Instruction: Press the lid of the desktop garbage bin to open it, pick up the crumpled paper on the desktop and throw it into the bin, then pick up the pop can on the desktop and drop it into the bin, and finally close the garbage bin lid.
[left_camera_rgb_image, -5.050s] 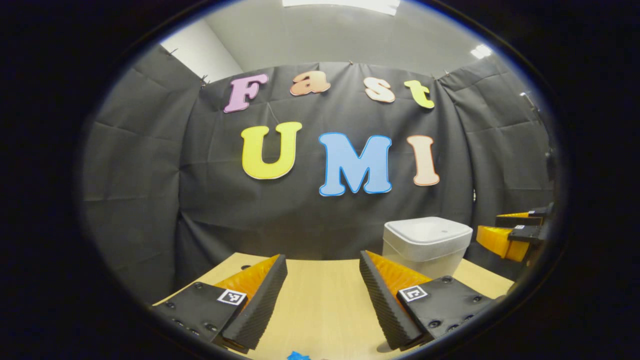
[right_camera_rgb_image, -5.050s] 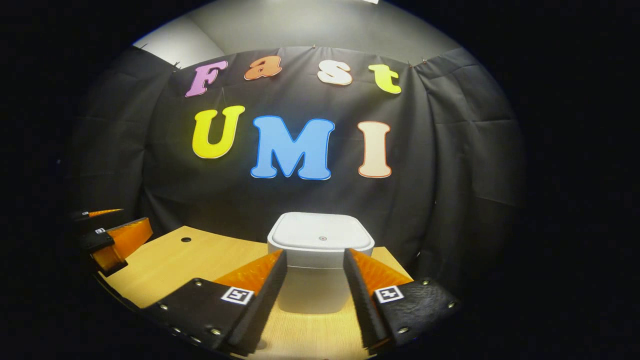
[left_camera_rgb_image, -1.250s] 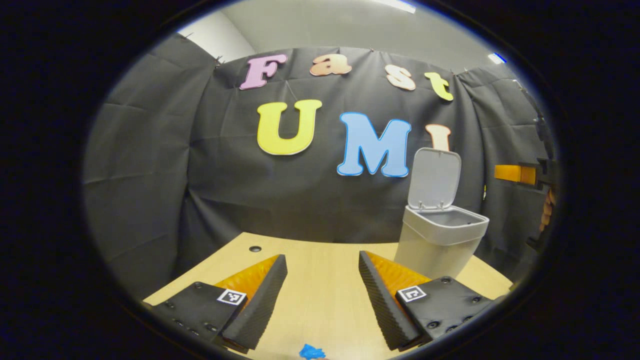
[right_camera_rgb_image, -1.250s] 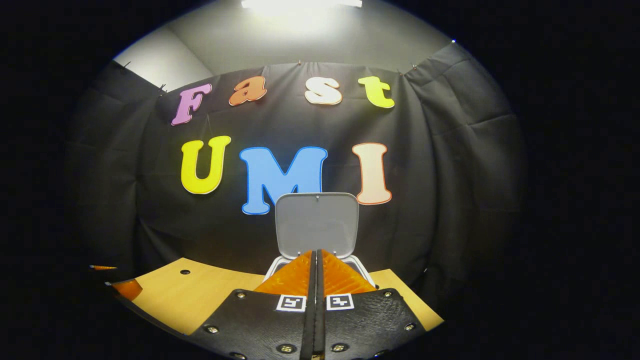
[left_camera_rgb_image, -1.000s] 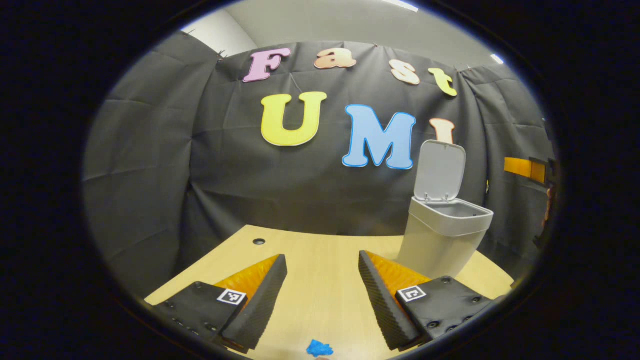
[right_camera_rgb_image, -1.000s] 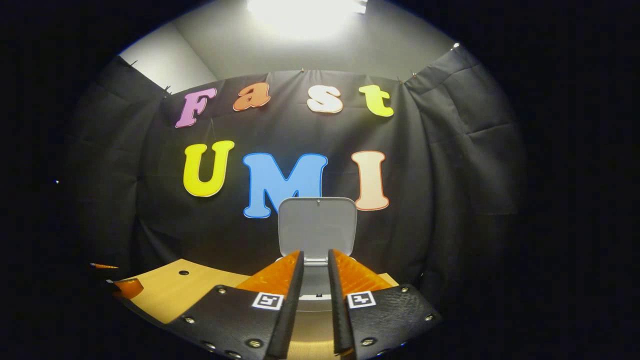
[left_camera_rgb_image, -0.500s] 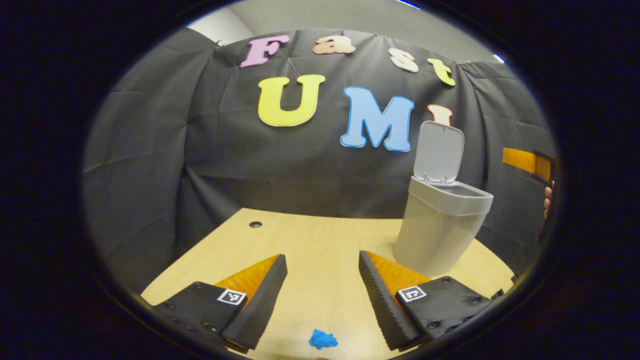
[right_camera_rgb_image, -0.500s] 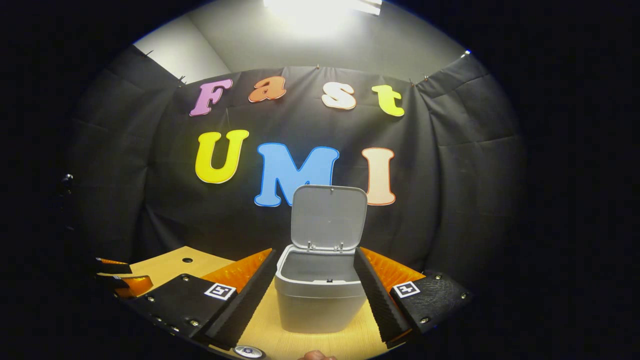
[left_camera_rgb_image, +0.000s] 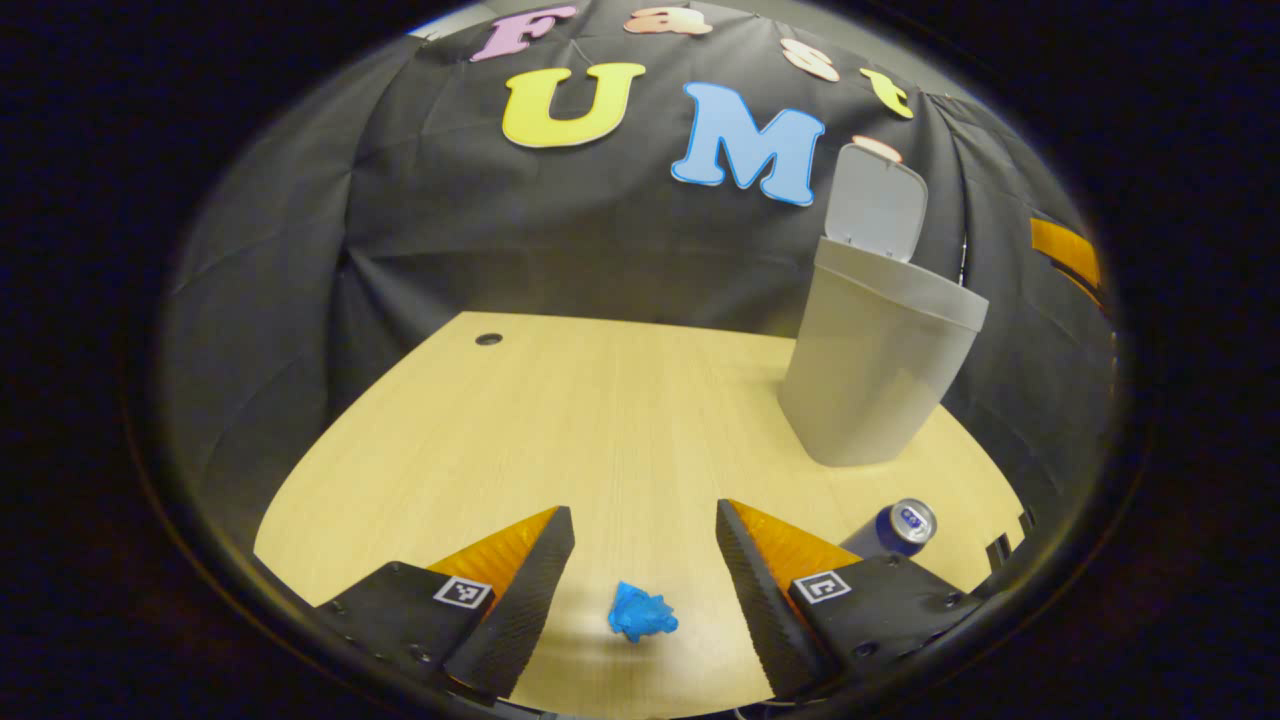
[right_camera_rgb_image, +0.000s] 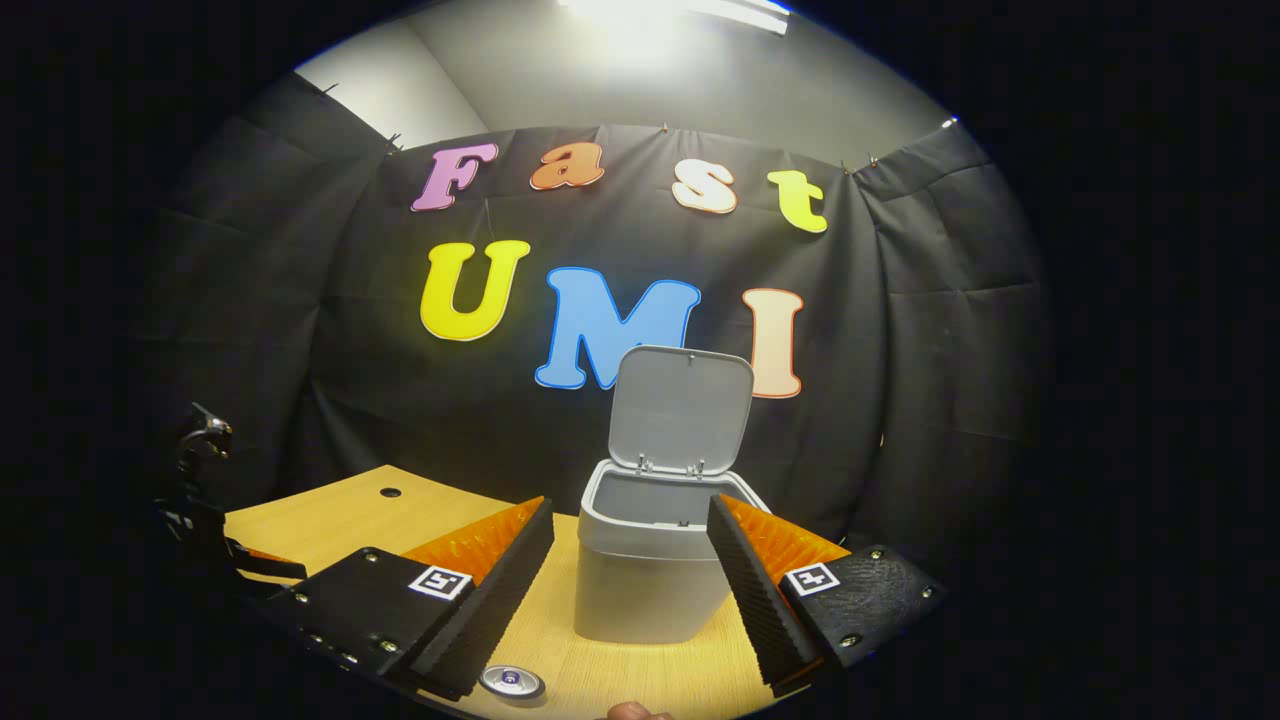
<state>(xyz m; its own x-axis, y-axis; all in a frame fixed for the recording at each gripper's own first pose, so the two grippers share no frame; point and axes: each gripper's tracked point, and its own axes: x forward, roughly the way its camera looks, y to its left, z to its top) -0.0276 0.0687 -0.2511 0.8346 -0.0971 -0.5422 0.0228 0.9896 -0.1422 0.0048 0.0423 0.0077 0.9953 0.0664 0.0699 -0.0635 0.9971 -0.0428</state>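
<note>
A small blue crumpled paper (left_camera_rgb_image: 641, 612) lies on the wooden desktop (left_camera_rgb_image: 560, 420), between the fingers of my open left gripper (left_camera_rgb_image: 640, 520) and untouched by them. The grey garbage bin (left_camera_rgb_image: 870, 360) stands at the back right with its lid (left_camera_rgb_image: 877, 203) raised upright. A pop can (left_camera_rgb_image: 892, 528) stands just beyond the left gripper's right finger. In the right gripper view, the bin (right_camera_rgb_image: 650, 580) sits ahead with its lid (right_camera_rgb_image: 681, 408) up, framed by my open right gripper (right_camera_rgb_image: 630, 515), which holds nothing. The can's top (right_camera_rgb_image: 511, 681) shows at the bottom.
A round cable hole (left_camera_rgb_image: 489, 339) sits in the desktop's far left corner. The right gripper (left_camera_rgb_image: 1065, 250) hangs in the air beyond the bin in the left gripper view. The left gripper's body (right_camera_rgb_image: 200, 500) is at the left edge of the right gripper view.
My left gripper has tilted down over the desk, bringing the blue paper between its fingers. My right gripper has gone from shut to open and pulled back from the bin. The lid stays up.
</note>
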